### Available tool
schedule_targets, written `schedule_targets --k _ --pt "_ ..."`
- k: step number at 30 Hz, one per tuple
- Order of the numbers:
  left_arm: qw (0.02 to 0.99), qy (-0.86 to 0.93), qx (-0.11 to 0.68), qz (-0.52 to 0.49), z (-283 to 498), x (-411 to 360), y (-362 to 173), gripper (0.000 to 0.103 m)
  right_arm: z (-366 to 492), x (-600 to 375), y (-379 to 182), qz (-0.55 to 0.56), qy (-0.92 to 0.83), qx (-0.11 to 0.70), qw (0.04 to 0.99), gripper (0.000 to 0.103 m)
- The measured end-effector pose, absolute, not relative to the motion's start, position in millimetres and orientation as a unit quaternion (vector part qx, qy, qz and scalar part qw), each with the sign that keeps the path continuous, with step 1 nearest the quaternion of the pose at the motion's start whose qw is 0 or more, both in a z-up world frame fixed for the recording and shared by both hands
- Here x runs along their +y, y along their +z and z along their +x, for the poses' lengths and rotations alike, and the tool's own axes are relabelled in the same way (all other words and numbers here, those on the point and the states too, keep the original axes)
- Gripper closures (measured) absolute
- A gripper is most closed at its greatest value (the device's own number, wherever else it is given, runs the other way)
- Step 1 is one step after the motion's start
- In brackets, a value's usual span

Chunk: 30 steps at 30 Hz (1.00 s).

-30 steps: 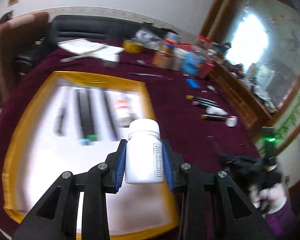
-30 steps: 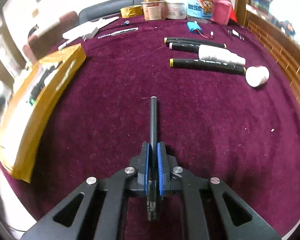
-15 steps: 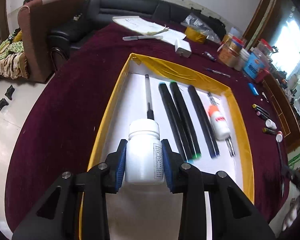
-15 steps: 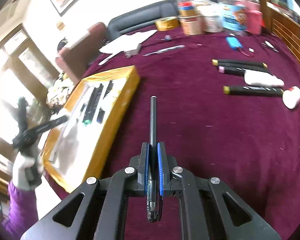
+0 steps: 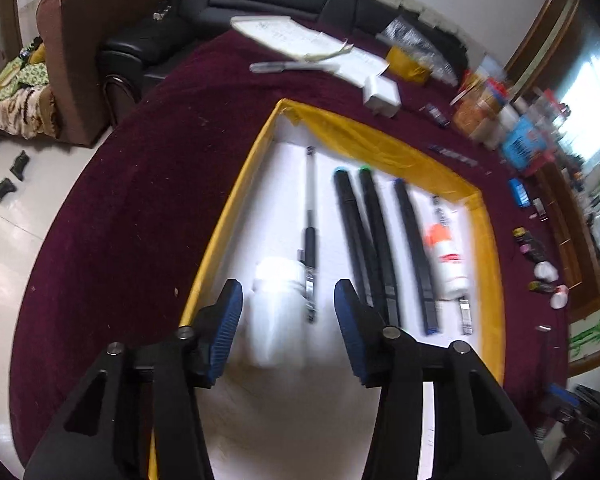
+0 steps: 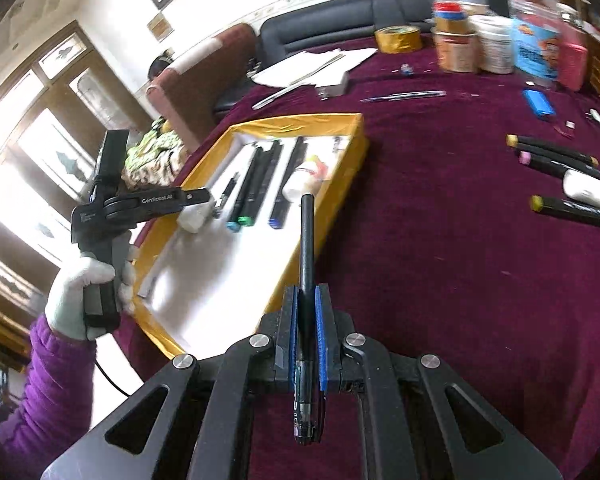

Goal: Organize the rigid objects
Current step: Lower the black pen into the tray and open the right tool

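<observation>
My left gripper (image 5: 288, 316) is open over the near left part of the yellow-rimmed white tray (image 5: 236, 208). A white pill bottle (image 5: 278, 312) lies blurred between its fingers, free of the pads. In the tray lie a thin pen (image 5: 310, 216), three black markers (image 5: 360, 236) and a white tube with orange label (image 5: 446, 256). My right gripper (image 6: 306, 320) is shut on a black pen (image 6: 306, 264), held above the maroon table just right of the tray (image 6: 340, 184). The left gripper (image 6: 196, 200) and the bottle (image 6: 194, 218) also show in the right wrist view.
On the maroon cloth to the right lie several markers (image 6: 556, 152) and a white bottle (image 6: 588, 190). Jars, tubs and a tape roll (image 6: 398, 38) stand at the far edge, with papers (image 6: 312, 66), a pen (image 6: 404, 96) and a blue lighter (image 6: 538, 102).
My left gripper has opened and let go of the white bottle in the tray. My right gripper has carried the black pen leftward, closer to the tray.
</observation>
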State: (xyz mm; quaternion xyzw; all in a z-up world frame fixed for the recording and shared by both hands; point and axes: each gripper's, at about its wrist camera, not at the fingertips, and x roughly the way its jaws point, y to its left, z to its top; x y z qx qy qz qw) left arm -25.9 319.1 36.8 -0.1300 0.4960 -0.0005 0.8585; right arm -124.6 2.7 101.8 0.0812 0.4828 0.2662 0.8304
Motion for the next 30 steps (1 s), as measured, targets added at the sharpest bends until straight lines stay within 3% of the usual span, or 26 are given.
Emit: schedule_targets --k 2,6,12,30 --pt "0.863 -0.015 0.482 -0.146 -36 320 45 0.057 -115 19 103 0.078 0.281 0.489 0.822 0.095" --pt "0.886 -0.033 0.430 -0.171 -79 329 70 0.043 -94 58 107 0.073 0.307 0.498 0.808 0.095" --pt "0.911 -0.036 0.359 -0.198 -150 348 88 0.042 -45 126 94 0.105 0.328 0.530 0.775 0.095" --pt "0.891 -0.029 0.348 -0.289 -199 392 54 0.041 20 219 45 0.118 0.249 0.555 0.785 0.095"
